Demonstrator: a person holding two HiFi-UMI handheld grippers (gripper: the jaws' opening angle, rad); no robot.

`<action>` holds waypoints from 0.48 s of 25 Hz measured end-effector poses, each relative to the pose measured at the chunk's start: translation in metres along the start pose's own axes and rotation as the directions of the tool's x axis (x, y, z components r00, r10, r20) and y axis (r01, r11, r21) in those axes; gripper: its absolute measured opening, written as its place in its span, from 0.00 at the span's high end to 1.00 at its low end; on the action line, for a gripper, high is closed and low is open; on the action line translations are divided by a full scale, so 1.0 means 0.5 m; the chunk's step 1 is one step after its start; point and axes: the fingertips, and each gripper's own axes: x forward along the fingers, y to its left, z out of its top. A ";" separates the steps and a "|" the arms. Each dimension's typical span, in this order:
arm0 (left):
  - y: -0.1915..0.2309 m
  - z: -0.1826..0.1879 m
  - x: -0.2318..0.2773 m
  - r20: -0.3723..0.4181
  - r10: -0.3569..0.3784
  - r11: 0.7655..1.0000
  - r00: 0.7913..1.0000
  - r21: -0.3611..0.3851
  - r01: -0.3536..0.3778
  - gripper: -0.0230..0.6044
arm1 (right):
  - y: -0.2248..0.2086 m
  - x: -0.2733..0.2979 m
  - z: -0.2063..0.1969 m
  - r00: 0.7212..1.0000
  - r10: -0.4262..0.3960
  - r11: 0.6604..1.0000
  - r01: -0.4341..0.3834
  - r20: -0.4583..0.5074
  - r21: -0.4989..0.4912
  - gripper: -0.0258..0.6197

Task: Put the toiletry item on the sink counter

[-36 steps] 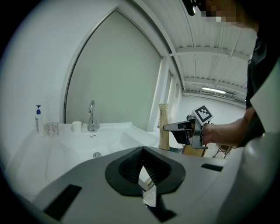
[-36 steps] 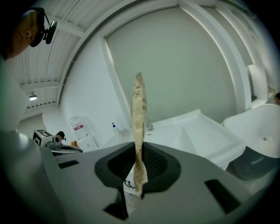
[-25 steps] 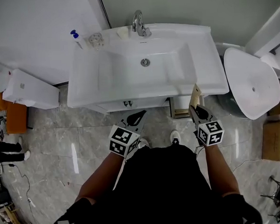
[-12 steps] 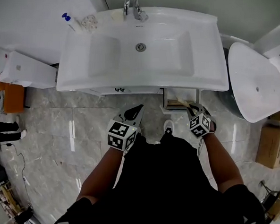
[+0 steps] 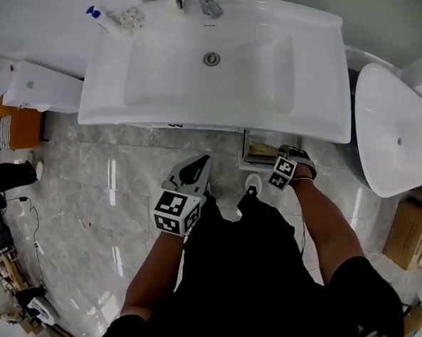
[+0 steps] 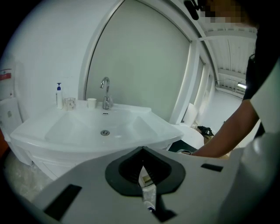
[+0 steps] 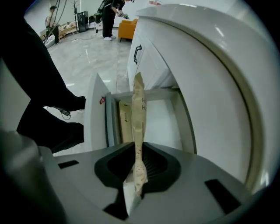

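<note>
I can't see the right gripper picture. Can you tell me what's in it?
The right tongs pinch a thin tan packet edge-on, aimed at an open drawer under the white sink cabinet. Another tan item lies inside the drawer.

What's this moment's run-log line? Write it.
right gripper: shut on beige packet | place: at open drawer below sink | left gripper: shut
</note>
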 end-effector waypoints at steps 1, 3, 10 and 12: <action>-0.007 -0.001 0.000 0.001 0.010 1.000 1.000 -0.006 -0.010 0.96 | -0.003 0.017 -0.003 1.000 0.001 1.000 -0.001 -0.009 -0.022 0.90; -0.021 -0.008 -0.002 -0.008 0.028 0.999 1.000 -0.016 -0.028 0.96 | -0.009 0.047 0.000 1.000 0.003 0.999 -0.004 -0.014 -0.054 0.90; -0.028 -0.057 -0.016 -0.048 0.101 0.992 0.994 -0.076 -0.104 0.96 | -0.033 0.136 0.013 0.998 -0.038 0.988 0.031 -0.044 -0.150 0.90; -0.025 -0.067 -0.019 -0.057 0.118 0.989 0.991 -0.084 -0.123 0.96 | -0.041 0.149 0.008 0.997 -0.044 0.989 0.035 -0.066 -0.142 0.90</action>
